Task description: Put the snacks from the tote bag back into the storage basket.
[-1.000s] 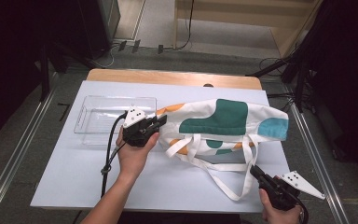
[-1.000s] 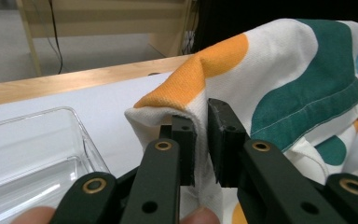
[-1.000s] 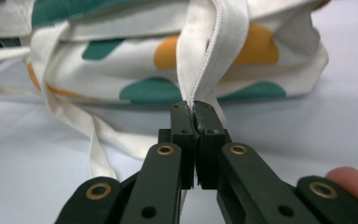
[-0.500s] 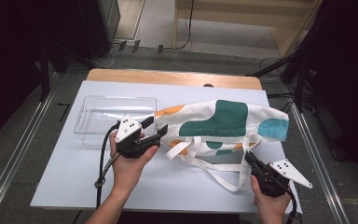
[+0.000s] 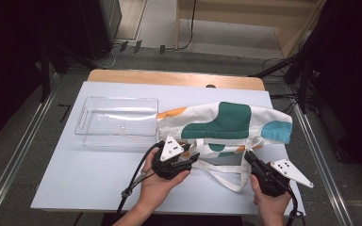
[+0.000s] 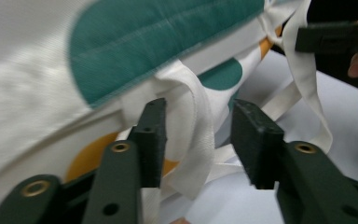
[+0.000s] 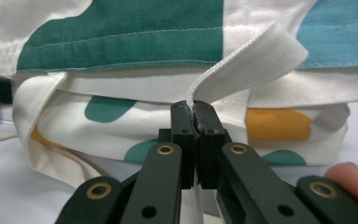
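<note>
A white tote bag with teal, orange and blue patches lies flat on the table, its mouth and straps facing me. My left gripper is at the bag's near left corner. In the left gripper view it is open, with a white strap loop between its jaws, not pinched. My right gripper is at the bag's near right. The right gripper view has it shut on the other white strap, which arcs up from the jaws.
A clear plastic tray stands empty just left of the bag. The white table has bare room along its front left. A wooden edge runs along the back. Metal rails flank the table.
My left gripper has come toward me and to the right, from the bag's left end to its near corner. The right gripper has moved forward and left, close to the bag's mouth.
</note>
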`<state>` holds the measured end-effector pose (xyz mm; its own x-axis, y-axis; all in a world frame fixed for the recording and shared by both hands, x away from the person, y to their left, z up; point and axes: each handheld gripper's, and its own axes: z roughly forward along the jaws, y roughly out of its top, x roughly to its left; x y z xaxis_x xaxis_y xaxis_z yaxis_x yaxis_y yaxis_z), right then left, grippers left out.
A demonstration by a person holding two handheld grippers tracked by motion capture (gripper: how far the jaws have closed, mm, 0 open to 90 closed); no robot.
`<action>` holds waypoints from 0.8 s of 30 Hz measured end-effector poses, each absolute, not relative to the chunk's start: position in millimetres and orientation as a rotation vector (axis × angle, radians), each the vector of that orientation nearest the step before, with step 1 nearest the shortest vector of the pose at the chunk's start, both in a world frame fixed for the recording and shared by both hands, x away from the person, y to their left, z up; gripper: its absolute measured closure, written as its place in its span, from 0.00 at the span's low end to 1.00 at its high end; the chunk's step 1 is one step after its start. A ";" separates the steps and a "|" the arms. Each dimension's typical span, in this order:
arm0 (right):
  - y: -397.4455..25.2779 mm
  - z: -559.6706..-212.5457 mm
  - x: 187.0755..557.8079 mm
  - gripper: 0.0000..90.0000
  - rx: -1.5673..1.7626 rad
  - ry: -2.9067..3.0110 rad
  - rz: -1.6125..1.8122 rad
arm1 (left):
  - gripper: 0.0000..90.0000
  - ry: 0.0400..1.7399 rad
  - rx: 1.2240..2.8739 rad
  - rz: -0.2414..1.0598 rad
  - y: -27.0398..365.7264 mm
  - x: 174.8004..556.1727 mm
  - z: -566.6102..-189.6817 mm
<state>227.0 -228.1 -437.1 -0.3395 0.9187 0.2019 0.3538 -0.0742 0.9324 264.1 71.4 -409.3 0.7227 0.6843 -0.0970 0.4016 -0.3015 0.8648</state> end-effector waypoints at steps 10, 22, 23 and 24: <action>-229.2 -436.7 226.5 0.89 1.345 1.712 1.468 | 1.00 0.808 1.954 0.341 60.7 278.6 -398.9; -293.0 -452.8 208.2 0.70 1.493 1.598 1.397 | 1.00 0.799 1.830 0.326 84.3 290.2 -368.8; -296.3 -455.4 210.5 0.70 1.518 1.598 1.396 | 1.00 0.801 1.824 0.326 85.5 290.7 -367.2; -299.7 -459.8 214.7 0.69 1.544 1.615 1.419 | 1.00 0.800 1.823 0.327 85.9 291.0 -366.4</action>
